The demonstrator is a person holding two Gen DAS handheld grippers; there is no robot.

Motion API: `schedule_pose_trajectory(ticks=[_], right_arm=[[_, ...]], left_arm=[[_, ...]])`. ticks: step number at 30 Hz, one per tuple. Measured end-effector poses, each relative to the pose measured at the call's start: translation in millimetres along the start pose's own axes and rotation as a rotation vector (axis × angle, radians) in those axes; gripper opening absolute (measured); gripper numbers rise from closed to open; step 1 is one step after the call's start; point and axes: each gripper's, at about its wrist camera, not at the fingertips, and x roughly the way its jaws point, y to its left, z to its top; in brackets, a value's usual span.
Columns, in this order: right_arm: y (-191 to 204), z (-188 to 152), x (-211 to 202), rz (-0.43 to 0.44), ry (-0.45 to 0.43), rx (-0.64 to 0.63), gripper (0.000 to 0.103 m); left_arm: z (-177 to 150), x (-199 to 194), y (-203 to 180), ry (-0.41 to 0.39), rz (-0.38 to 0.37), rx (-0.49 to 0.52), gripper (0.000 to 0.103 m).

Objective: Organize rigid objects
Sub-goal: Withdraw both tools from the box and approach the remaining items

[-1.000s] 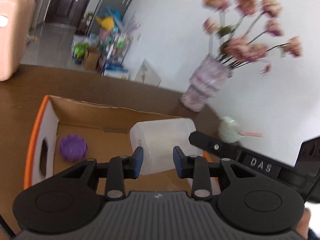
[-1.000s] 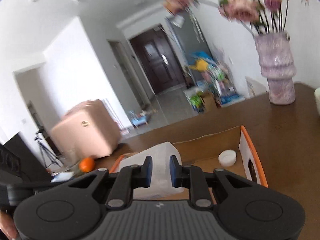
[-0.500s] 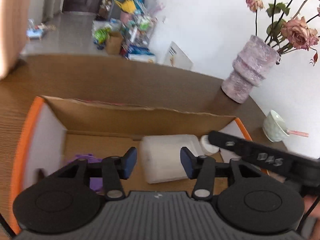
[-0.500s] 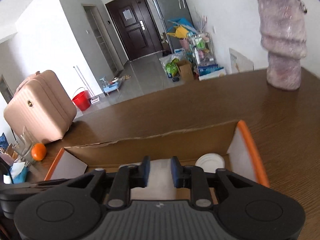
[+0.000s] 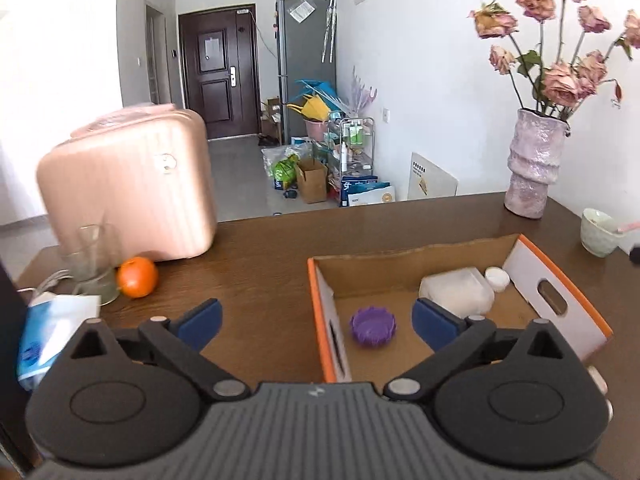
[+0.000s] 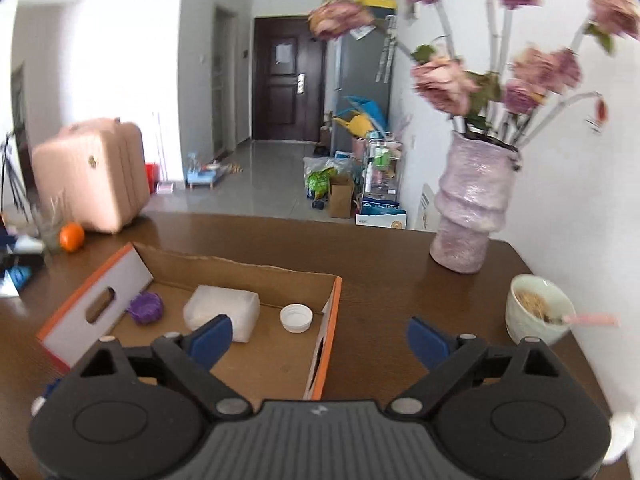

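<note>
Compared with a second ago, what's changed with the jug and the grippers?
Both grippers let go of the white jug; it now lies in the box. The left gripper and right gripper opened wide and pulled back. The purple cap stayed put.

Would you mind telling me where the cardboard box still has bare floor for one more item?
In the cardboard box, bare floor lies nearest the camera, in front of the white container and the white lid. The handle end is crowded: the purple lid sits close beside the container. Both grippers, left and right, are open.
</note>
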Motion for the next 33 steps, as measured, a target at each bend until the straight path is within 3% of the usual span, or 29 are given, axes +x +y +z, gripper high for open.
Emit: schedule_pose_trajectory(ticks=[8,12,16,22,24,26,28,30,33], right_arm=[[21.2,-8.6,-53.4,0.023,-0.075,0.004,0.094],[30.6,-17.1,-77.6,0.032,-0.112,0.009,0.094],[34.4,-40.6,-103.1,0.041,-0.177,0.042,0.094],[46.1,-102.4,-149.7,0.026,-0.278,0.035,0.097],[51.9,-130.4,-167.8,0.034,-0.314,0.026,0.103],[57.8,-163.3,-185.6,0.057,-0.353,0.032,0.103],[66.3,-197.2,-200.1,0.046,-0.388,0.022,0.103],[78.5,-231.5,-211.2,-0.021,-0.411,0.006,0.103],[91.3,-278.7,-222.3,-0.082,-0.405,0.069,0.103]], left_arm=[[-21.3,-68.0,-0.7,-0.043,-0.003,0.020,0.103],[-36.3,-99.6,-5.4,-0.102,-0.004,0.043,0.103],[-62.1,-128.7,-9.9,-0.166,0.054,0.029,0.103],[-128.1,-173.8,-19.0,-0.253,0.090,0.041,0.103],[-154.1,-186.9,-20.4,-0.280,0.138,0.004,0.103],[-180.4,-202.4,-20.5,-0.301,0.168,-0.032,0.103],[-203.7,-213.7,-23.8,-0.301,0.184,-0.044,0.103],[-229.9,-220.0,-33.1,-0.281,0.170,-0.004,0.103],[-265.8,-223.4,-48.9,-0.216,0.141,0.051,0.103]])
